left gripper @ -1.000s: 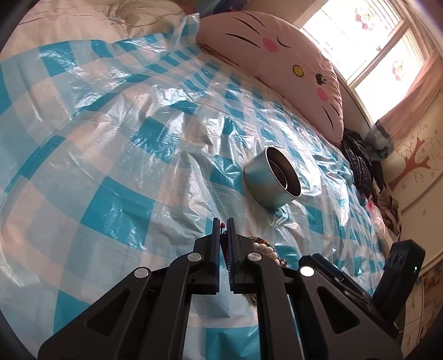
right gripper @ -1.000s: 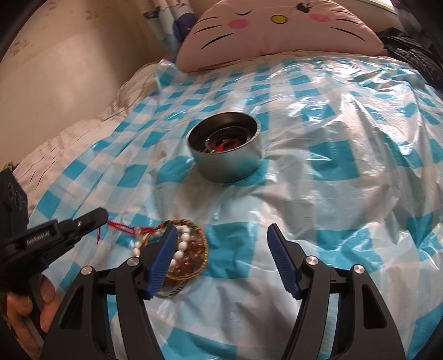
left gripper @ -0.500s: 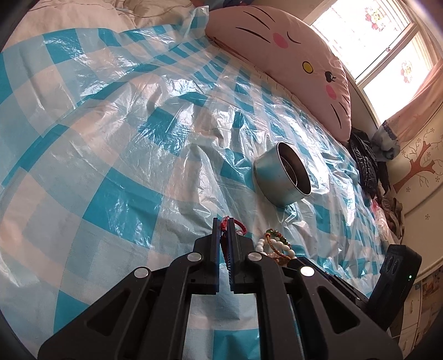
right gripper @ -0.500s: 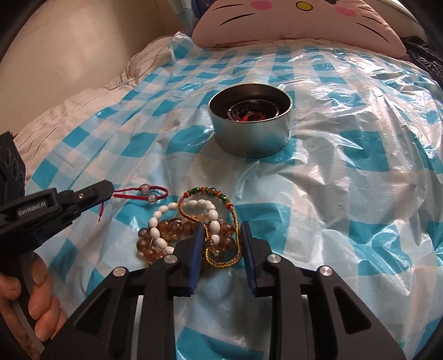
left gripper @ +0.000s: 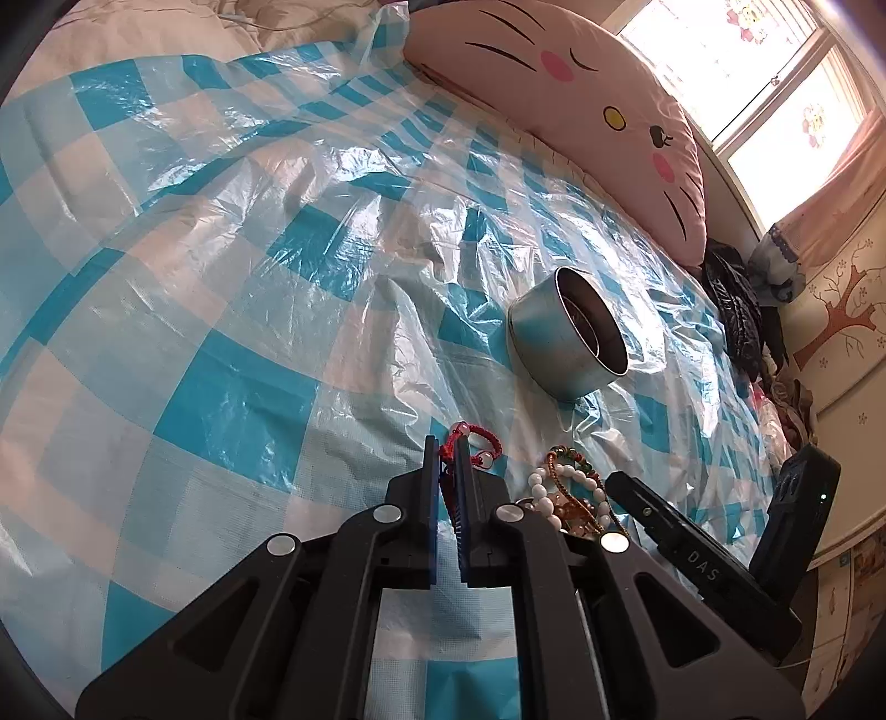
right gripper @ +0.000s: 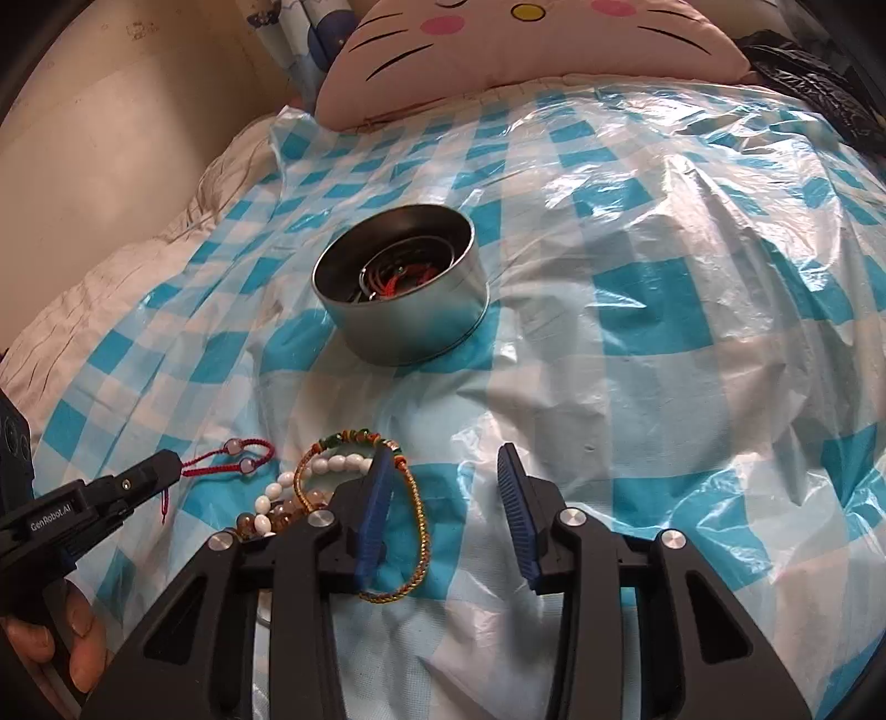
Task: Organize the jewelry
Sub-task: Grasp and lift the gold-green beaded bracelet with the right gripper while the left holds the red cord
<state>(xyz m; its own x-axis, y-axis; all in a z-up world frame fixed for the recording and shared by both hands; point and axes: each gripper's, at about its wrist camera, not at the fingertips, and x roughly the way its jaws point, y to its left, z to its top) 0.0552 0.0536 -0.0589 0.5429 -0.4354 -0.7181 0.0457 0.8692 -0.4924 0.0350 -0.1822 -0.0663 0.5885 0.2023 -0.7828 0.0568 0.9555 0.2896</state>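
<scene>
My left gripper (left gripper: 446, 450) is shut on a red cord bracelet (left gripper: 477, 437), whose loop lies on the sheet beyond its tips. The right wrist view shows that gripper (right gripper: 163, 468) and the bracelet (right gripper: 238, 457) at lower left. My right gripper (right gripper: 444, 464) hangs low over a pile of bracelets, its jaws opening. One side of a braided gold-green bracelet (right gripper: 421, 526) lies between the jaws, and the pads do not press it. White beads (right gripper: 332, 462) and amber beads (right gripper: 282, 518) lie left of it. A round metal tin (right gripper: 410, 332) farther back holds jewelry.
A blue-and-white checked plastic sheet (right gripper: 637, 288) covers the bed. A pink cat-face pillow (right gripper: 526, 50) lies at the head, with dark clothes (left gripper: 736, 310) beside it. A wall (right gripper: 111, 122) runs along the left. A person's hand (right gripper: 66, 637) holds the left gripper.
The right gripper's jaws closed narrowly over the bracelet pile, then widened again, and it moved lower and closer to the sheet. The left gripper kept its hold on the red bracelet.
</scene>
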